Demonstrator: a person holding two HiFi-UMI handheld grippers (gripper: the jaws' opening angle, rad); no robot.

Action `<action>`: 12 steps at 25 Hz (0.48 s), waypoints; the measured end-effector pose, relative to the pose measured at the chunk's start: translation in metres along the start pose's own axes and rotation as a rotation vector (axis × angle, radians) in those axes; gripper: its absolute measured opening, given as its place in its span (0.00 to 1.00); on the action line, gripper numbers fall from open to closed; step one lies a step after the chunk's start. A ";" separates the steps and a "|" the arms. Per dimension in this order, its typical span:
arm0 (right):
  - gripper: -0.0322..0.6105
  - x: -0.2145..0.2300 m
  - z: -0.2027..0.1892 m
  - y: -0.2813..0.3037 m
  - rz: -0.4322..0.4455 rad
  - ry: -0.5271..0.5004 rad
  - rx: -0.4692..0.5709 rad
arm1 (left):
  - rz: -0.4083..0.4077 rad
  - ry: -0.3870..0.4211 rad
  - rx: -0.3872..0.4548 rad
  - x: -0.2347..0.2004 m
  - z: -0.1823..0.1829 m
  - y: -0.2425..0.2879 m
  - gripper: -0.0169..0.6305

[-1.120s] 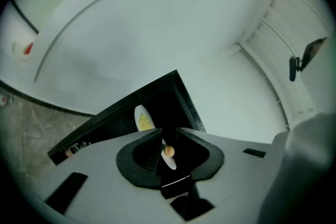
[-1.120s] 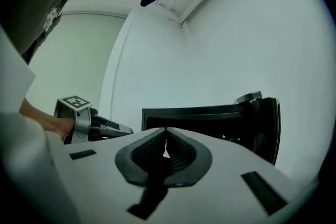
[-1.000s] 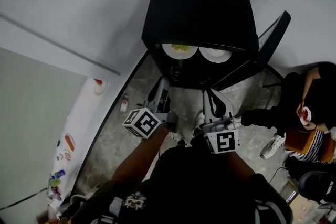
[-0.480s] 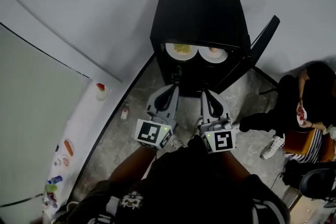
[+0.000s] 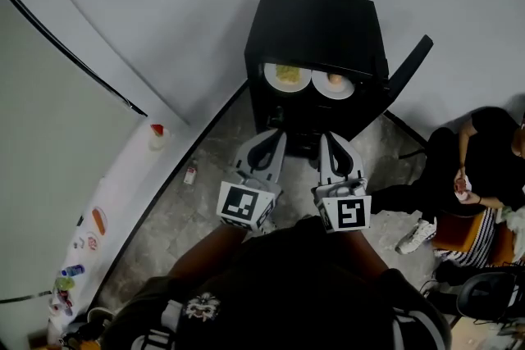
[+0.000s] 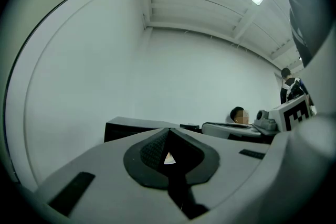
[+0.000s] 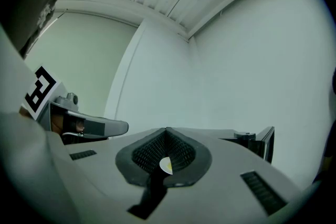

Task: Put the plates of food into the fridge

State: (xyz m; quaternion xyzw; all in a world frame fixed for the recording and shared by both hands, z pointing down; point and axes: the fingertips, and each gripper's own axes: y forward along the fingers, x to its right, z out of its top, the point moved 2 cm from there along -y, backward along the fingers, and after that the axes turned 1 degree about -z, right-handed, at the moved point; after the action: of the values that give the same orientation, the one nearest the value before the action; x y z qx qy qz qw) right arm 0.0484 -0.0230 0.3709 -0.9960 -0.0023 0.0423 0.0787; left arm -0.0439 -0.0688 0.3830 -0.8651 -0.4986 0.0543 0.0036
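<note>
The left gripper [image 5: 276, 132] has rolled from a slant until its marker cube faces up, and it has lifted and swung in beside the right gripper [image 5: 328, 138]. Its jaws, slightly apart before, now meet on nothing. The right gripper has risen too. Both now lie parallel, tips toward the open fridge [image 5: 316, 20], which shows smaller in the head view

two plates [image 5: 287, 76] [image 5: 335, 84] of food, one fridge [image 5: 320, 20], two grippers [image 5: 276, 132] [image 5: 327, 137], one seated person [image 5: 484, 153].
</note>
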 end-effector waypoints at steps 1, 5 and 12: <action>0.09 0.001 0.002 0.000 0.007 -0.004 0.005 | 0.002 -0.002 0.012 0.002 0.002 -0.001 0.06; 0.09 0.002 0.012 -0.001 0.041 -0.011 0.033 | -0.006 0.035 0.034 0.011 0.012 -0.001 0.06; 0.09 0.008 0.018 -0.014 0.087 -0.005 0.039 | 0.075 0.006 0.033 0.019 0.012 0.000 0.06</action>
State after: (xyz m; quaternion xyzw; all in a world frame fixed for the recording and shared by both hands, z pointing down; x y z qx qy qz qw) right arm 0.0553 -0.0058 0.3545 -0.9933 0.0415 0.0482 0.0964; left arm -0.0354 -0.0526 0.3689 -0.8831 -0.4650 0.0599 0.0176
